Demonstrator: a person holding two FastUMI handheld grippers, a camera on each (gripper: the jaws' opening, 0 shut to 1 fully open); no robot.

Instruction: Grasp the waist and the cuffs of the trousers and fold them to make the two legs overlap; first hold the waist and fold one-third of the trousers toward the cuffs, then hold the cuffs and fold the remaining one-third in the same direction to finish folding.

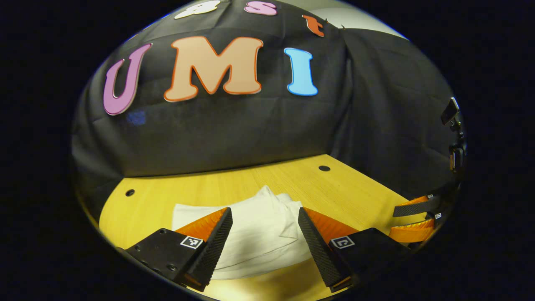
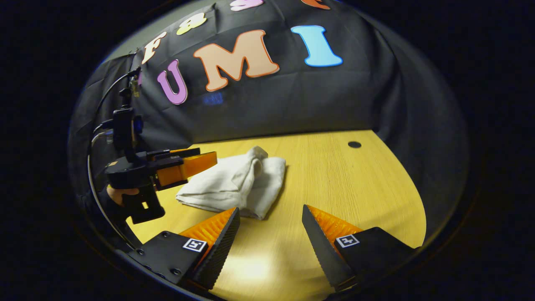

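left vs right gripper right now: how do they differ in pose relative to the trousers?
Left gripper hangs right over the folded cream cloth trousers, which lie between its jaws. Right gripper hangs beside them over bare yellow wooden table. Shared: jaws open, holding nothing.

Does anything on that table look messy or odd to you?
Slightly. The folded trousers lie in a loose bundle on the wooden table, with one fold humped up at the far end rather than flat. Both the left gripper and right gripper are open, holding nothing.

Left tool (image 1: 265, 221) and right tool (image 2: 271, 221) hover with fingers spread, gripping nothing.
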